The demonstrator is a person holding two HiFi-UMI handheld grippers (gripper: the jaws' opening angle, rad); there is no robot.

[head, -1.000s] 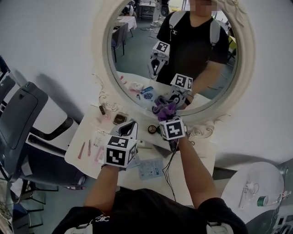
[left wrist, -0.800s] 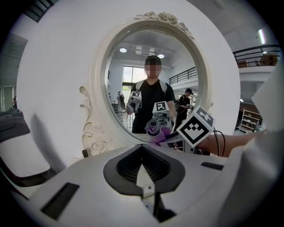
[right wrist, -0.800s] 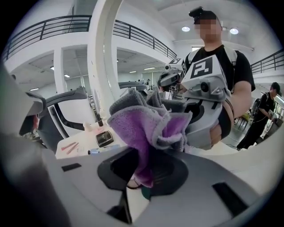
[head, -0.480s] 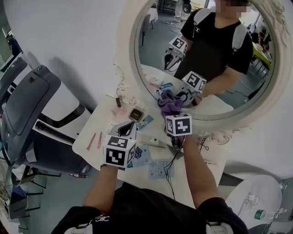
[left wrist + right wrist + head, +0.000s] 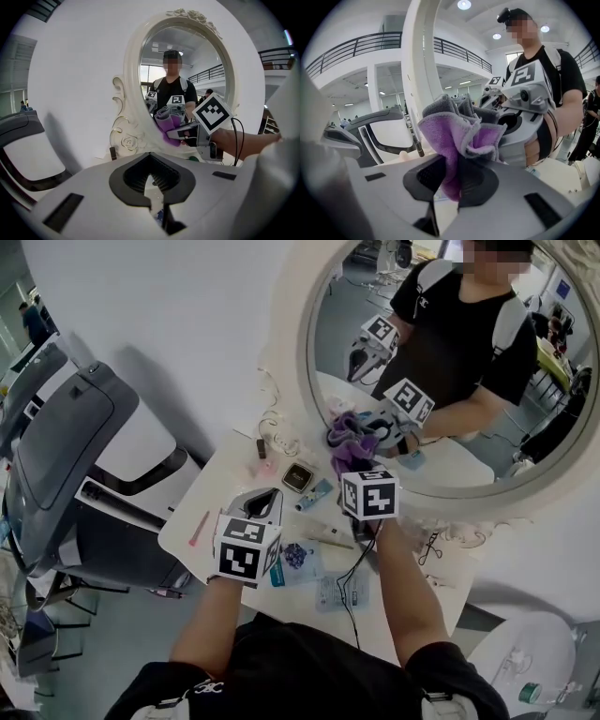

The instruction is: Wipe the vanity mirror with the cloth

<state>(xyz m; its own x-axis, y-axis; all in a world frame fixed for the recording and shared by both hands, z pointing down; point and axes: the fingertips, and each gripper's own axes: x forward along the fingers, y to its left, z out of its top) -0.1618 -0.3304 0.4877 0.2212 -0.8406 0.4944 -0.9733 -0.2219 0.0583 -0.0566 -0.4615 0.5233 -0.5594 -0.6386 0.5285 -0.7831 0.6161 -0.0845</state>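
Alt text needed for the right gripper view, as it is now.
The right gripper is shut on a bunched purple-and-grey cloth, close to the white-framed vanity mirror. The mirror reflects that gripper and a person in a black shirt.

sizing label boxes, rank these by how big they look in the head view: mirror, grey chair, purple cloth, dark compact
1. mirror
2. grey chair
3. purple cloth and dark compact: both small, too alike to rank.

The white table (image 5: pixel 217 493) carries the mirror (image 5: pixel 328 334) at its back edge, a dark square case (image 5: pixel 298 476) just before it, a pink stick (image 5: pixel 199 528) near the left edge, and a flat packet (image 5: pixel 336 592) near the front edge.
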